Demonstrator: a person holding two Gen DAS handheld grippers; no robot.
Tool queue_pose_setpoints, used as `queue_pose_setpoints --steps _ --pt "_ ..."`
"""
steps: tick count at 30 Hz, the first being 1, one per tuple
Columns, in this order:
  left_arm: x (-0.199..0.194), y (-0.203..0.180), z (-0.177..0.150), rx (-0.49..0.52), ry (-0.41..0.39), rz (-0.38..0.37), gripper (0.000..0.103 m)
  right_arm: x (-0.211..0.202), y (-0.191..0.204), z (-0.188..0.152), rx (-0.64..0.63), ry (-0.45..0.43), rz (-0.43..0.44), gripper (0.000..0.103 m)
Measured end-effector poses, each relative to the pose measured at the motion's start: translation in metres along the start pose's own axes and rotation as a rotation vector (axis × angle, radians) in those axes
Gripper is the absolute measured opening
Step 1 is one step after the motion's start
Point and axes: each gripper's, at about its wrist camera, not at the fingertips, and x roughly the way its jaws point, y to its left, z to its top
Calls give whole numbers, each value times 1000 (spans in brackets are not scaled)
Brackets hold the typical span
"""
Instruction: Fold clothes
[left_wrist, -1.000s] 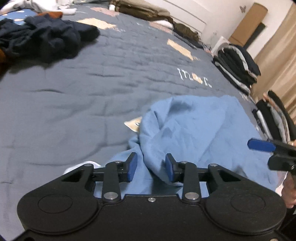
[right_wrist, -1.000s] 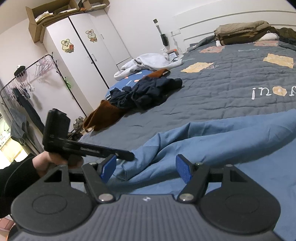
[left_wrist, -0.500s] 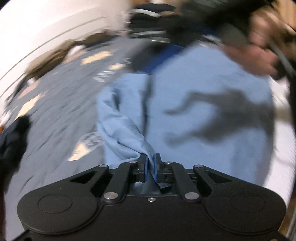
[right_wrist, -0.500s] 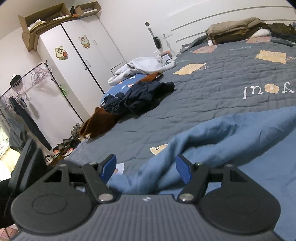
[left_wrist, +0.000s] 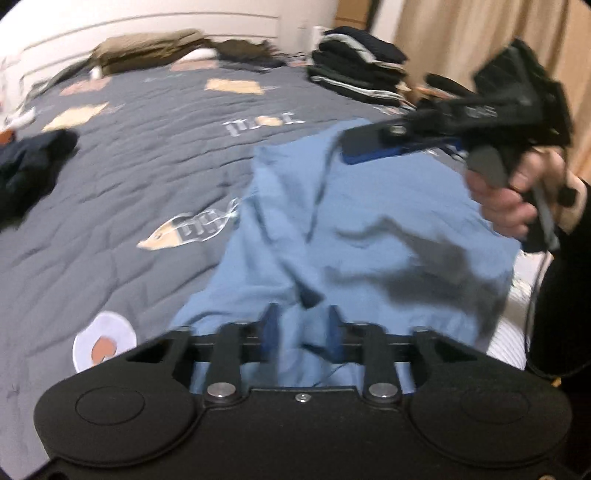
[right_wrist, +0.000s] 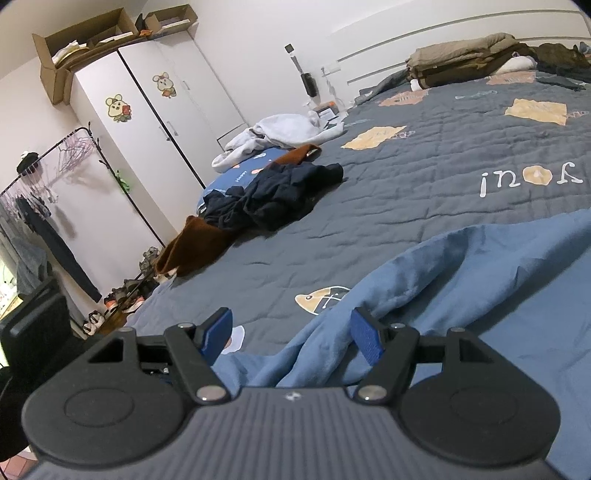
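**Desk:** Left wrist view first, reading left to right: what is showing on the bed (left_wrist: 122, 173)?

**Photographer:** A dark heap of clothes (left_wrist: 29, 173) is lying toward the bed's left edge. The blue garment (left_wrist: 388, 229) is spreading, rumpled, across the near right part of the quilt, reaching the near edge. The left gripper (left_wrist: 301, 334) is hovering low over its near hem, fingers partly parted with cloth bunching between them; motion blur is hiding whether the pads are touching fabric. Farther right, the right gripper (left_wrist: 373, 147) is hanging above the garment in a hand (left_wrist: 517, 199), and a folded stack (left_wrist: 362, 77) is sitting at the far right corner.

**Desk:** And the right wrist view?

**Photographer:** The dark heap (right_wrist: 273, 195) is lying at the left edge. The right gripper (right_wrist: 291, 336) is gaping wide, gripping nothing, a ridge of blue cloth (right_wrist: 443, 280) running under it.

**Desk:** Which step?

**Photographer:** By my reading, the garment is being arranged, not yet folded flat. Next is calling for both grippers pinching an edge and pulling it taut before any fold.
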Motion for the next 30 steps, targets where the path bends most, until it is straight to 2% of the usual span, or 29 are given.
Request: queue_pose_setpoints --steps 2,5,10,12,14,17,20,24,30 --pt "5 2 -2 -11 17 10 16 0 1 -1 -6 4 3 70" --pt "12 5 -5 -26 41 25 15 1 3 -1 -13 7 5 70" --pt "23 26 -6 -84 52 214 16 1 1 -2 -11 16 3 70" --pt "27 35 -6 -107 56 293 24 1 0 -2 -10 15 4 70" --pt "26 39 -6 -116 60 311 27 1 -1 -2 -5 15 5 70" --pt "11 27 -3 -90 15 273 27 2 -1 -3 -7 19 4 70" --pt "0 12 1 -84 -20 179 27 2 -1 -3 -7 19 4 70" --pt "3 -4 2 -85 -24 74 27 2 -1 -3 -5 18 6 70" --pt "11 28 -2 -273 -58 18 26 -1 2 -1 -13 13 12 70"
